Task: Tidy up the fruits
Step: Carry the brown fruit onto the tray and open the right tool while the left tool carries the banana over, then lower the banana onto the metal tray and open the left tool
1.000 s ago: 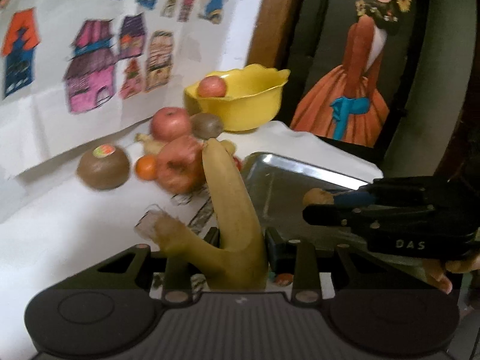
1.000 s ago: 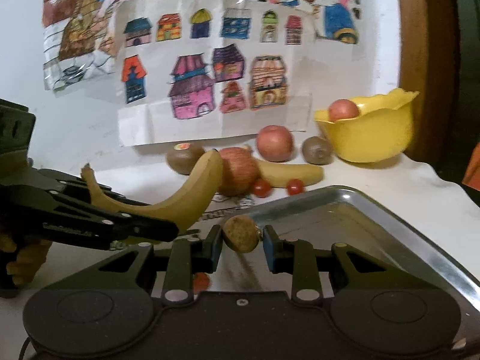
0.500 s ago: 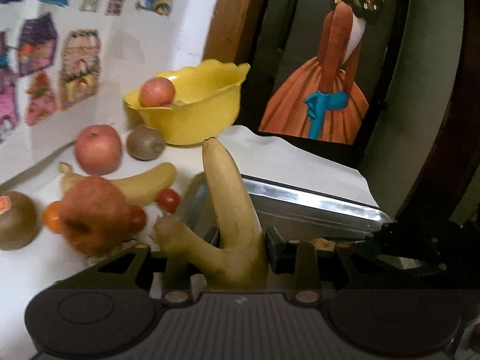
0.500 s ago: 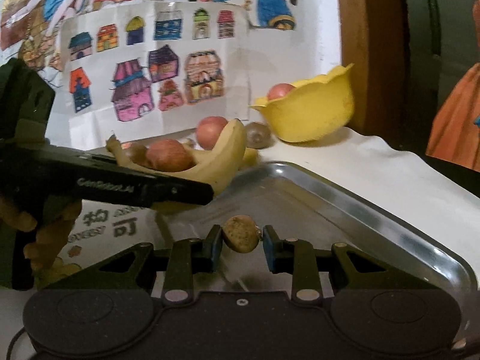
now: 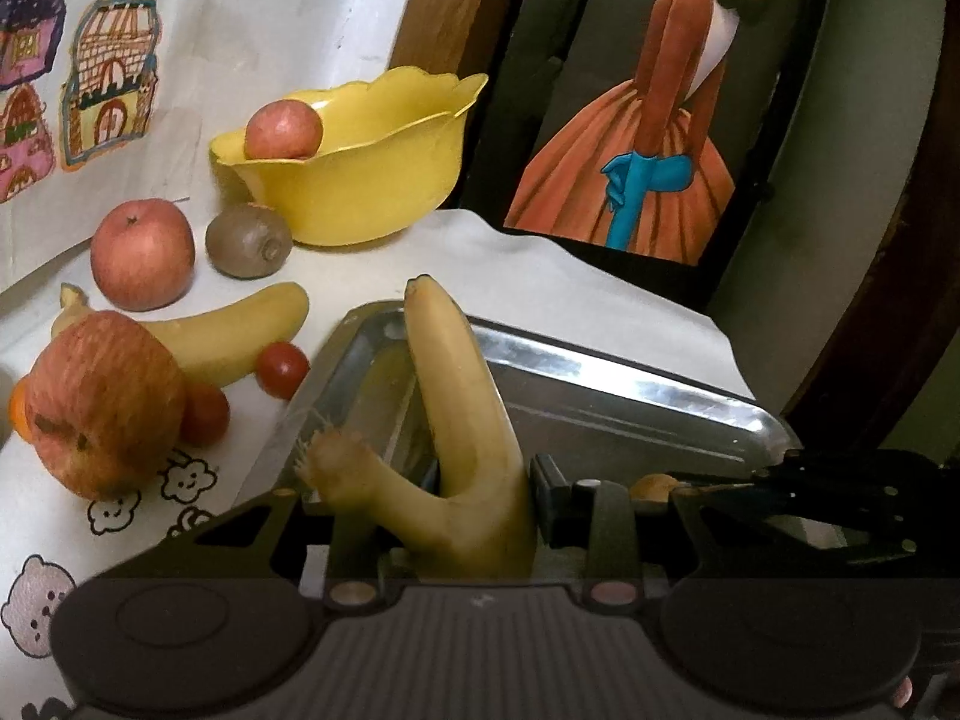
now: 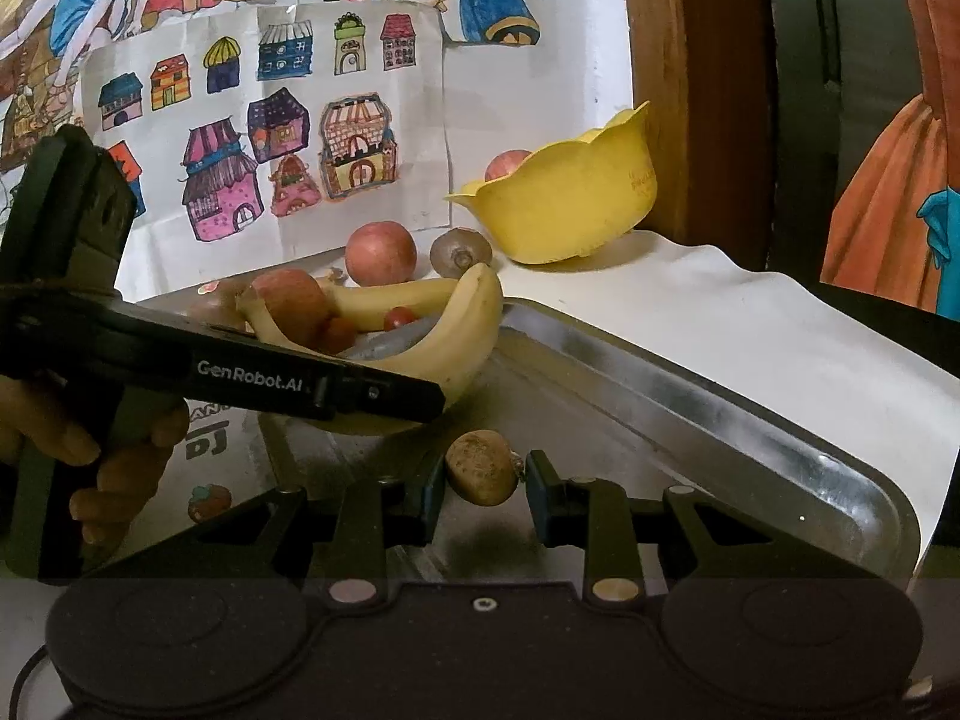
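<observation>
My left gripper (image 5: 444,486) is shut on a yellow banana (image 5: 462,408) near its stem, and the banana's tip points up over the near left corner of the metal tray (image 5: 606,372). From the right wrist view that left gripper (image 6: 414,399) comes in from the left with the banana (image 6: 462,330) above the tray's left end (image 6: 720,414). My right gripper (image 6: 485,477) is shut on a small brown round fruit (image 6: 483,468) a little above the tray floor. The right gripper (image 5: 840,498) also shows in the left wrist view.
A yellow bowl (image 5: 366,180) holding an apple (image 5: 282,129) stands at the back by the wall. Left of the tray lie a red apple (image 5: 142,252), a kiwi (image 5: 249,240), a second banana (image 5: 240,330), cherry tomatoes (image 5: 282,369) and a big apple (image 5: 102,402). A hand (image 6: 120,450) holds the left gripper.
The left gripper has carried the banana rightward from the fruit pile to over the tray's left corner. The right gripper has kept the brown fruit and swung right over the tray.
</observation>
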